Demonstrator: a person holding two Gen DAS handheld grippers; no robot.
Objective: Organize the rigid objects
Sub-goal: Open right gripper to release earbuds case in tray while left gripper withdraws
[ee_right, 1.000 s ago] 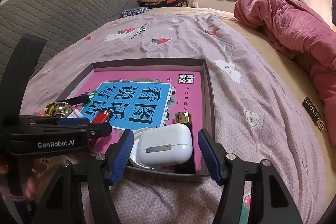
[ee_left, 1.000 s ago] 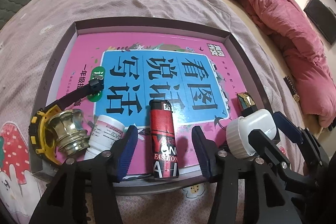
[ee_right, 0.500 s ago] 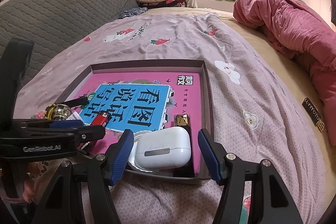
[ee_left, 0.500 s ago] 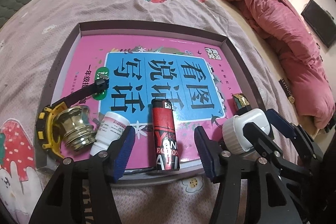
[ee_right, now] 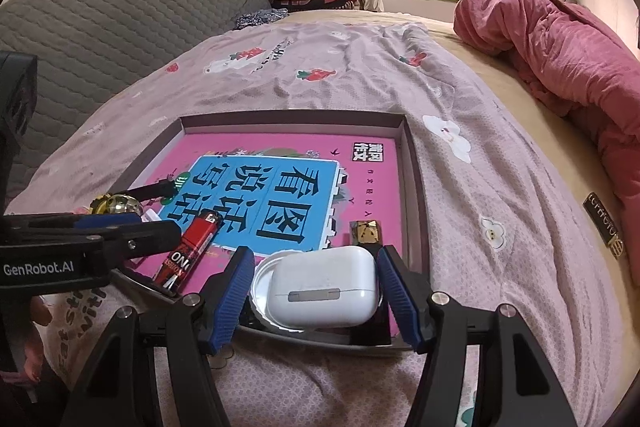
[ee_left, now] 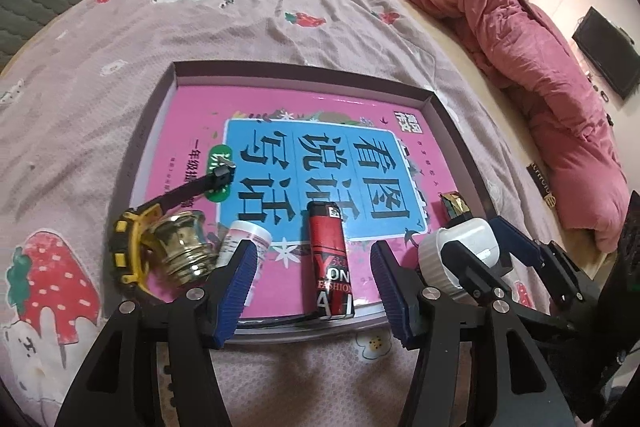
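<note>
Left gripper (ee_left: 312, 287) spread wide, red lighter (ee_left: 329, 259) lying btwn its fingers w/o contact. Right gripper (ee_right: 316, 291) likewise agape, flanking white earbud case (ee_right: 324, 285) inside tray (ee_right: 292, 119).

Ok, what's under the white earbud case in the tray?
The earbud case lies on a white round lid, whose rim shows at its left. A black object shows beneath its right end. The rest under it is covered. Below lies the pink book.
</note>
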